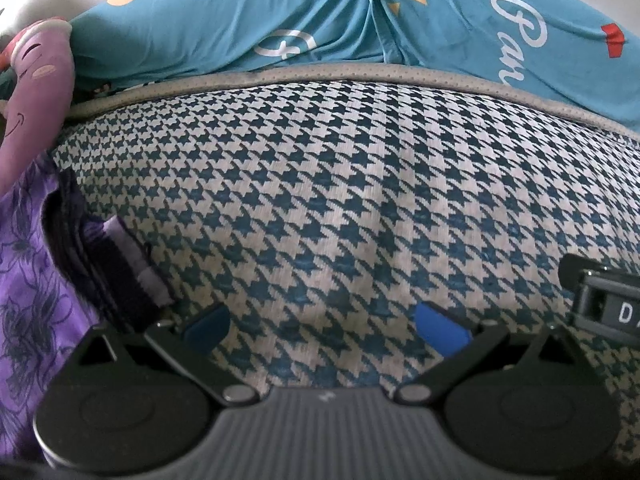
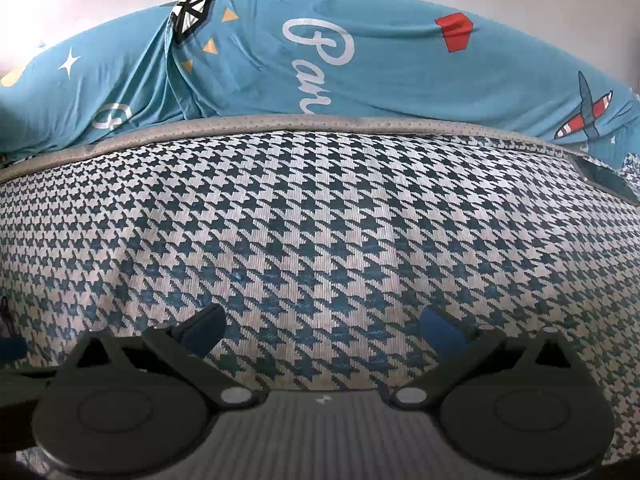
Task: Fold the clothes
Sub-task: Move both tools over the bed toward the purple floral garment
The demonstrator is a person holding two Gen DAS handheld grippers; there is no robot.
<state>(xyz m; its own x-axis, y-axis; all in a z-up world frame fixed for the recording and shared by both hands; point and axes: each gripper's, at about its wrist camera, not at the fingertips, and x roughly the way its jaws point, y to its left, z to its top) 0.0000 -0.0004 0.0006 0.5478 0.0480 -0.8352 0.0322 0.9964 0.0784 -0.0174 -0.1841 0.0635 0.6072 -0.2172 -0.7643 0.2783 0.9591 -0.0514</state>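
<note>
Left wrist: purple garment (image 1: 28,280) left of the spread, empty jaws.

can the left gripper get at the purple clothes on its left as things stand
Probably yes: the left gripper is open and empty over the houndstooth mat, and the purple clothes lie beside its left finger, nothing between.

Left claw (image 1: 324,326) open, right claw (image 2: 324,330) open
</note>
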